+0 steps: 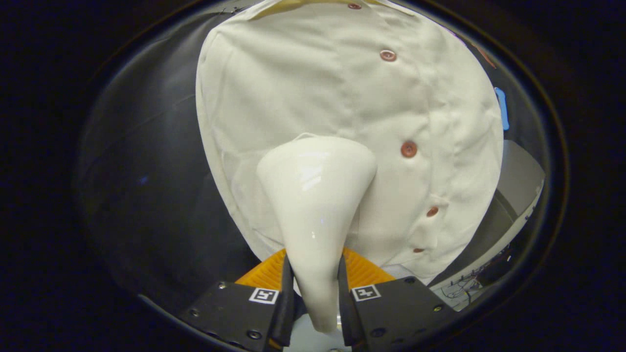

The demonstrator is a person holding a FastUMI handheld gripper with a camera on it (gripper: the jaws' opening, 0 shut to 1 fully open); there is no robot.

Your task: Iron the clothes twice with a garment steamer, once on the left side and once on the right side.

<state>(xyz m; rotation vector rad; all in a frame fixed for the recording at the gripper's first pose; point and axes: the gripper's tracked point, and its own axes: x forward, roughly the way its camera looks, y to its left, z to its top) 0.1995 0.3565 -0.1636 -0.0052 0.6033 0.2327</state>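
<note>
Gripper (315,288) with its jaws drawn in to a narrow gap, both fingers (285,298) pressing on the slim handle of one white garment steamer (313,205), which they pinch from either side. The steamer widens from the handle into a broad, glossy funnel-shaped head that points away from the fingers and lies against the front of one white shirt (303,83). The shirt hangs just beyond the fingers, its placket running down to the right of the steamer head. Five reddish-brown buttons (409,149) are visible along the placket; the topmost is partly cut off near the collar. The steamer head sits to the left of the button row, level with the third button. Dark cloth (146,171) backs the shirt on its left. No containers are in view. A grey surface (521,181) lies to the right of the shirt
</note>
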